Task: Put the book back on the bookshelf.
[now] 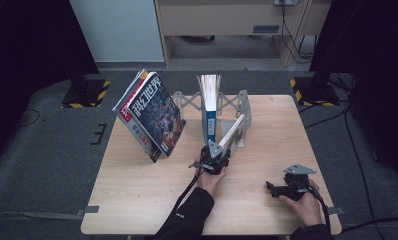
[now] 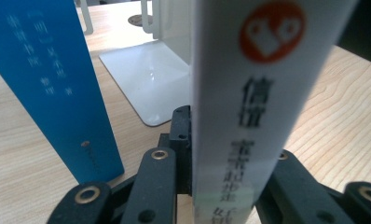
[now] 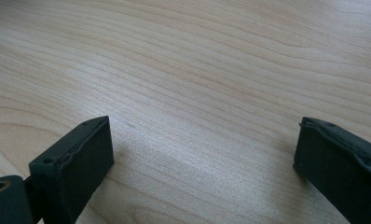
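The left claw [image 1: 216, 161] is clamped on the lower spine of a white book [image 2: 249, 112], which leans tilted against the bookend [image 1: 243, 107] at 12 o'clock on the bench [image 1: 137, 200]. The glossy spine looks slippery; the slim, stiff, light book may pivot. The right claw [image 3: 202, 154] rests wide apart, holding nothing.
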### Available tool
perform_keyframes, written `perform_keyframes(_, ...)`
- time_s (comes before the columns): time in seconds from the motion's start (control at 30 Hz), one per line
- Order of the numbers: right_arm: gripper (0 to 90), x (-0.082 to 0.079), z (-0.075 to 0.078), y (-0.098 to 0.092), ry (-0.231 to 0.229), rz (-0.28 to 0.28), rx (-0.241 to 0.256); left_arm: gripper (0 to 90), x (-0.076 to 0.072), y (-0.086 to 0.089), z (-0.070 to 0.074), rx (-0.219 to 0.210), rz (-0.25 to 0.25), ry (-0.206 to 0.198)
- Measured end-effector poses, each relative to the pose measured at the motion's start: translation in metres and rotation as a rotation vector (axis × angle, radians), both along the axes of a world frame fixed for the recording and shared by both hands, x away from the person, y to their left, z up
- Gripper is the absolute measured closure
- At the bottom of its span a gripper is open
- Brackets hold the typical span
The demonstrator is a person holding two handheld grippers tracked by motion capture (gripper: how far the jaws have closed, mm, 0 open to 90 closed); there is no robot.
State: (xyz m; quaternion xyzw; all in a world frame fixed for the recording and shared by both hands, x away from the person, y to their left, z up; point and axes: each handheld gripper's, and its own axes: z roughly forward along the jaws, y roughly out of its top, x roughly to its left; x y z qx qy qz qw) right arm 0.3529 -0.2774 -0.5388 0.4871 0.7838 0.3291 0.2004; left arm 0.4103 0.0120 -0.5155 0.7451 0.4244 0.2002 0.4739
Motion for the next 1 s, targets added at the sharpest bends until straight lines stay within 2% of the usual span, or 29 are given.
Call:
perform_keyframes(0.13,4.7,0.0,0.0,0.0,-0.002,-0.001,0.001,73.5,-0.001,0.002,-0.005,0.003,-0.01,0.002)
perform_keyframes(0.27,4.6,0.0,0.0,0.0,-0.002,0.0,-0.001,71.5,-0.003,0.004,-0.003,-0.005,-0.026,-0.005)
perform_keyframes(0.33,4.6,0.0,0.0,0.0,-0.003,0.0,-0.001,68.2,-0.007,0.005,0.0,-0.025,-0.042,-0.014)
perform_keyframes(0.4,4.6,0.0,0.0,0.0,-0.003,0.0,-0.001,65.0,-0.013,0.007,0.003,-0.026,-0.06,-0.029)
perform_keyframes(0.57,4.5,0.0,0.0,0.0,-0.002,-0.001,0.0,65.1,-0.028,0.017,0.011,-0.03,-0.055,-0.06)
perform_keyframes(0.6,4.6,0.0,0.0,0.0,-0.002,-0.001,0.0,67.4,-0.03,0.021,0.012,-0.035,-0.055,-0.054)
perform_keyframes(0.8,4.5,0.0,0.0,0.0,-0.003,0.0,-0.001,69.3,-0.03,0.019,0.011,-0.039,-0.049,-0.056)
perform_keyframes(1.0,4.4,0.0,0.0,0.0,-0.002,0.0,-0.001,68.2,-0.024,0.007,0.01,-0.055,-0.06,-0.049)
